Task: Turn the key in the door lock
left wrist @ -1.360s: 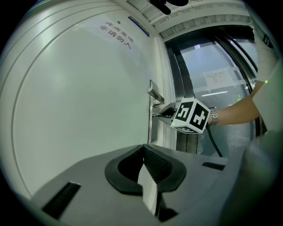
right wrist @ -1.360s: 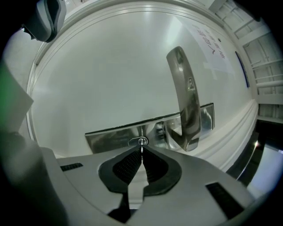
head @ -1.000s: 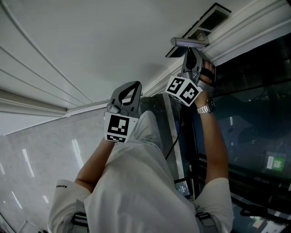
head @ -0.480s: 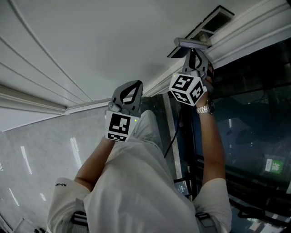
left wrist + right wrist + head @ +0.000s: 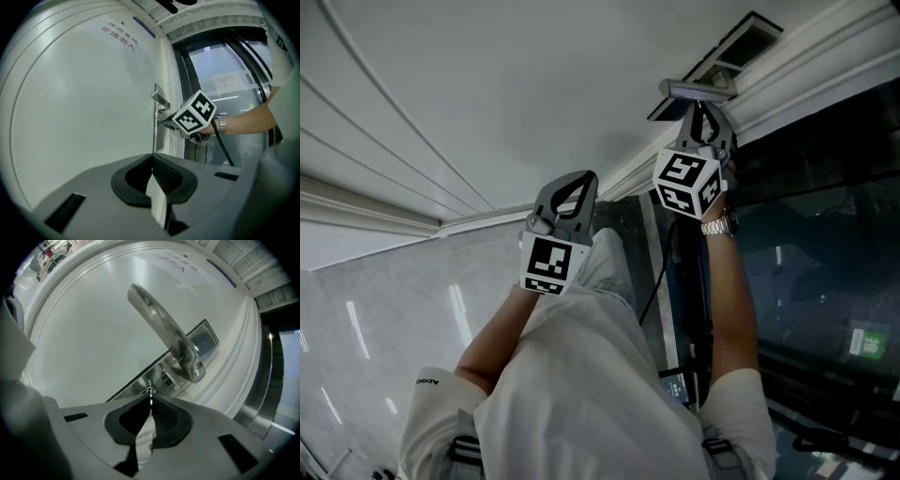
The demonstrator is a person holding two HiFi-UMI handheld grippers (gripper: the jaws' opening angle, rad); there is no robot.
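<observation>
The lever door handle (image 5: pixel 164 329) sits on a steel lock plate (image 5: pixel 202 339) on the white door (image 5: pixel 93 333). Just below the handle, my right gripper (image 5: pixel 150 396) is shut on the small metal key (image 5: pixel 150 391), which sticks out of the lock. In the head view the right gripper (image 5: pixel 701 107) reaches up under the handle (image 5: pixel 694 90). My left gripper (image 5: pixel 577 178) hangs back from the door, shut and holding nothing. The left gripper view shows its closed jaws (image 5: pixel 152 156) and, beyond them, the right gripper's marker cube (image 5: pixel 194 114) at the handle (image 5: pixel 161 97).
A dark glass panel (image 5: pixel 825 234) stands next to the door frame (image 5: pixel 806 66). A black cable (image 5: pixel 224 145) runs down from the right gripper. A printed notice (image 5: pixel 119 36) sits high on the door. My white-clad body (image 5: pixel 581 394) fills the near part of the head view.
My right gripper has rolled about its own axis at the lock, its marker cube turning with it. The left gripper has stayed where it was.
</observation>
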